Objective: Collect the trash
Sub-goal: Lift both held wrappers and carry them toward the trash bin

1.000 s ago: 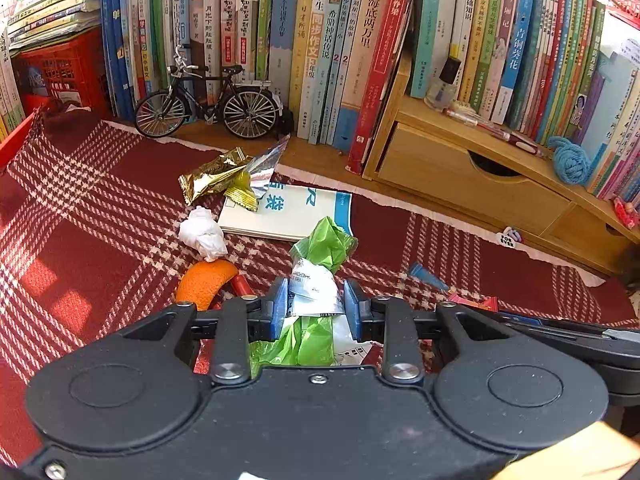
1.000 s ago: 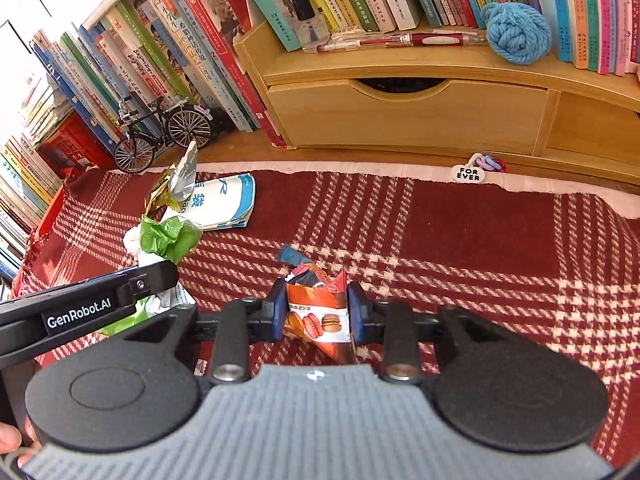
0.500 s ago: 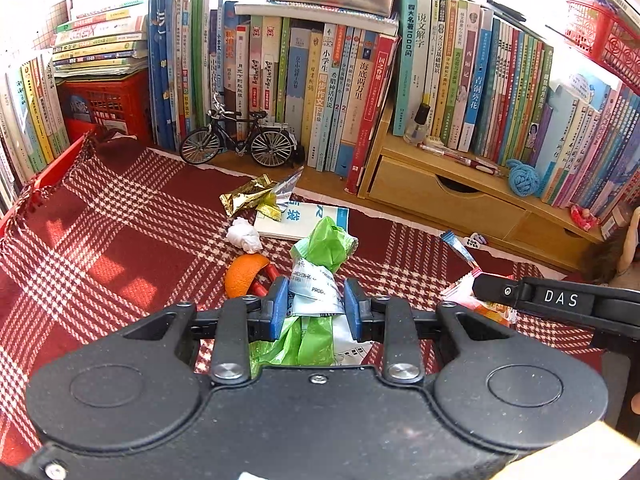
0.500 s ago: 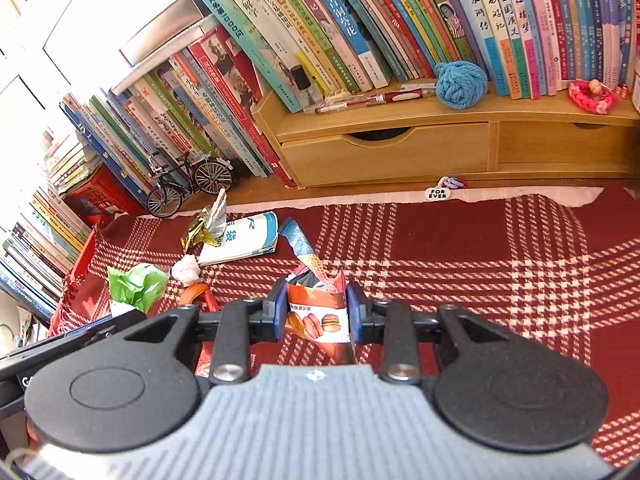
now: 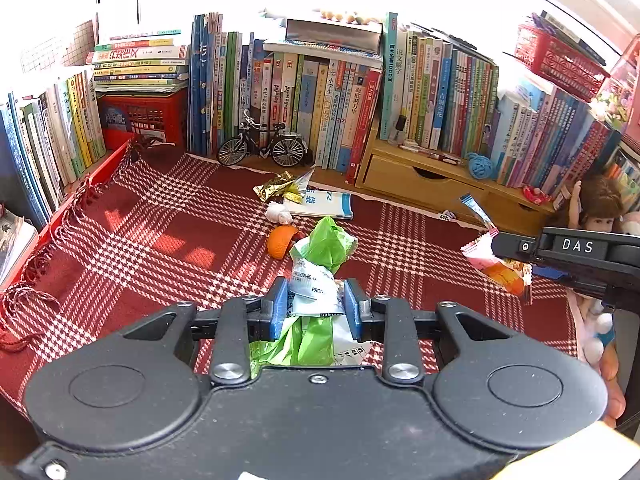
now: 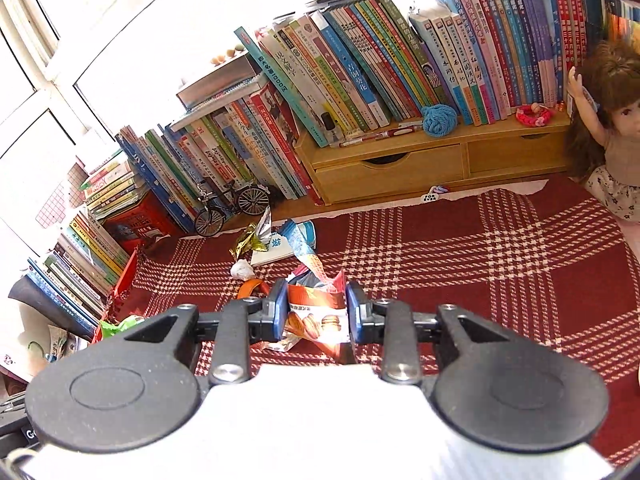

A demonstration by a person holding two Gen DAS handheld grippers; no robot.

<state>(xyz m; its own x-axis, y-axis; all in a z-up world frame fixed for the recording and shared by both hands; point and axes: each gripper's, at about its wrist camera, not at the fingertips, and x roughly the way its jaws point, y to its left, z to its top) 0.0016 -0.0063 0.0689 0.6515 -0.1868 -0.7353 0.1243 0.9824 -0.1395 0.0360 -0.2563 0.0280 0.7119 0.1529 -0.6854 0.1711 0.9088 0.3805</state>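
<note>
While both grippers hang above the red plaid cloth (image 5: 168, 216), each clamps trash
Left gripper (image 5: 316, 304) pinches a crumpled green plastic bag with white label (image 5: 320, 276); right gripper (image 6: 317, 312) grips an orange snack wrapper picturing macarons (image 6: 316, 316), both clear of the cloth

The left wrist view is taken from just behind the left tool (image 5: 314, 306), angled downward over the red plaid cloth (image 5: 168, 264) toward the row of books (image 5: 304, 92) at the back — the scene is seen from well above. The right wrist view is taken from behind the right tool (image 6: 316, 312), likewise tilted down, but rolled, so the books (image 6: 360, 68) slant across the frame. Shared by both views: the toy bicycle (image 5: 262, 148) (image 6: 232, 204), the wooden drawer unit (image 5: 424, 184) (image 6: 400, 168), the doll (image 5: 600, 208) (image 6: 608, 120) — and the right tool's arm is caught at the left view's right edge.
</note>
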